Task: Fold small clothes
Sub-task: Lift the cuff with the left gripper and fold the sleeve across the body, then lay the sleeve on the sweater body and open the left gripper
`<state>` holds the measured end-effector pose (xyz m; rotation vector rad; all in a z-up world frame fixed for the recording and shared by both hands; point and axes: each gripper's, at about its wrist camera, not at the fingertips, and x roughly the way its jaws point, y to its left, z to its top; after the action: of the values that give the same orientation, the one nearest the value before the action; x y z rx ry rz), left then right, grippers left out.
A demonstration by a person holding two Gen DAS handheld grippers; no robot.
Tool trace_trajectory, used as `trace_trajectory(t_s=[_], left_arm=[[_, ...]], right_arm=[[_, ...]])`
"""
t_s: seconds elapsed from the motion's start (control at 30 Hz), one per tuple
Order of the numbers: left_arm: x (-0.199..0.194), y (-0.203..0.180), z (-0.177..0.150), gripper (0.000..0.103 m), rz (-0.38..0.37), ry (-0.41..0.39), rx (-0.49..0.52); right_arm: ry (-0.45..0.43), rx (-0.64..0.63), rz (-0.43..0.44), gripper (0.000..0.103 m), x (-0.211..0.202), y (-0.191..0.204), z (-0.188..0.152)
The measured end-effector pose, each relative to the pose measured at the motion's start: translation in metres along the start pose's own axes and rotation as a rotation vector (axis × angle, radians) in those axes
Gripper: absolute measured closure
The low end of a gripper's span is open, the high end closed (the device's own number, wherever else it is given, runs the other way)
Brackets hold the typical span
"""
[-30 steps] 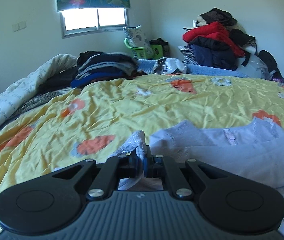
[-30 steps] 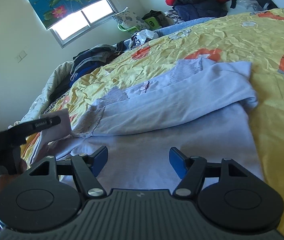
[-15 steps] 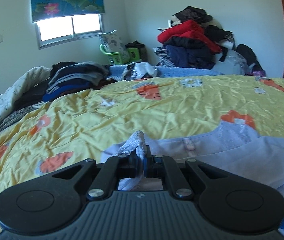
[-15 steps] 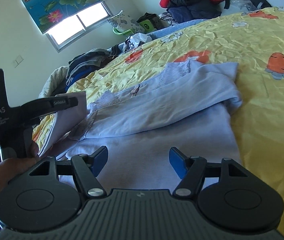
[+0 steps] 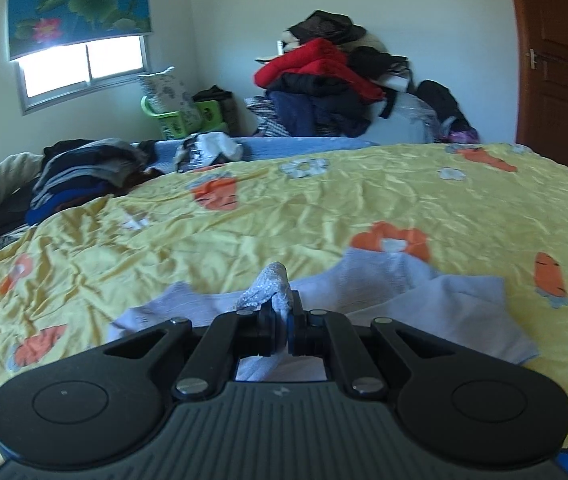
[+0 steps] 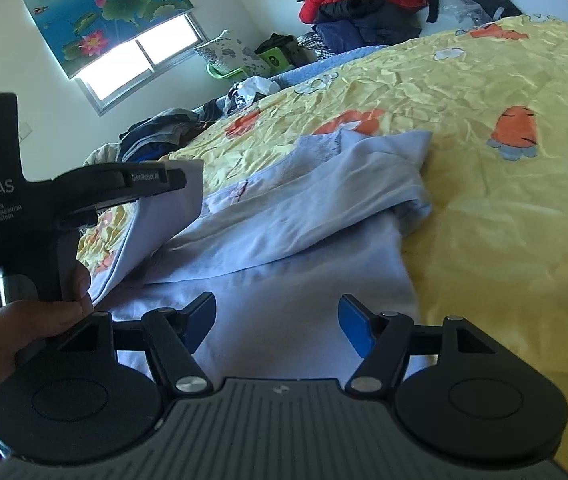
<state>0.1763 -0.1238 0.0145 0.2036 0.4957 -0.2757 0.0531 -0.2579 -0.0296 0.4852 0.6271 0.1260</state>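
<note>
A pale lavender small garment (image 6: 316,220) lies partly folded on the yellow bedspread (image 6: 504,80). My left gripper (image 5: 280,330) is shut on a lace-edged corner of the garment (image 5: 267,288) and holds it lifted above the bed. In the right wrist view the left gripper (image 6: 179,178) shows at the left, hand-held, with the cloth hanging from it. My right gripper (image 6: 277,322) is open and empty, low over the garment's near part. The rest of the garment (image 5: 444,308) shows in the left wrist view.
A stack of dark folded clothes (image 5: 83,176) lies at the bed's far left. A heap of red and dark clothes (image 5: 324,84) stands against the far wall. A green basket (image 5: 179,116) sits under the window. A brown door (image 5: 560,60) is at the right.
My left gripper has carried the held corner to the right and higher, over the garment. The right gripper has stayed open in about the same place.
</note>
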Motion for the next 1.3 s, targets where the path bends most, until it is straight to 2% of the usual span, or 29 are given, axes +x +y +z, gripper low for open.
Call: trace_trajectory(t_s=[0.6, 1.3], left_arm=[[0.000, -0.056, 0.006, 0.098, -0.102, 0.015, 0.068], [0.007, -0.097, 0.001, 0.098, -0.178, 0.060, 0.088]], right_arm=[[-0.018, 0.026, -0.026, 0.032, -0.013, -0.022, -0.002], [-0.047, 0.038, -0.088, 0.032, -0.034, -0.043, -0.005]])
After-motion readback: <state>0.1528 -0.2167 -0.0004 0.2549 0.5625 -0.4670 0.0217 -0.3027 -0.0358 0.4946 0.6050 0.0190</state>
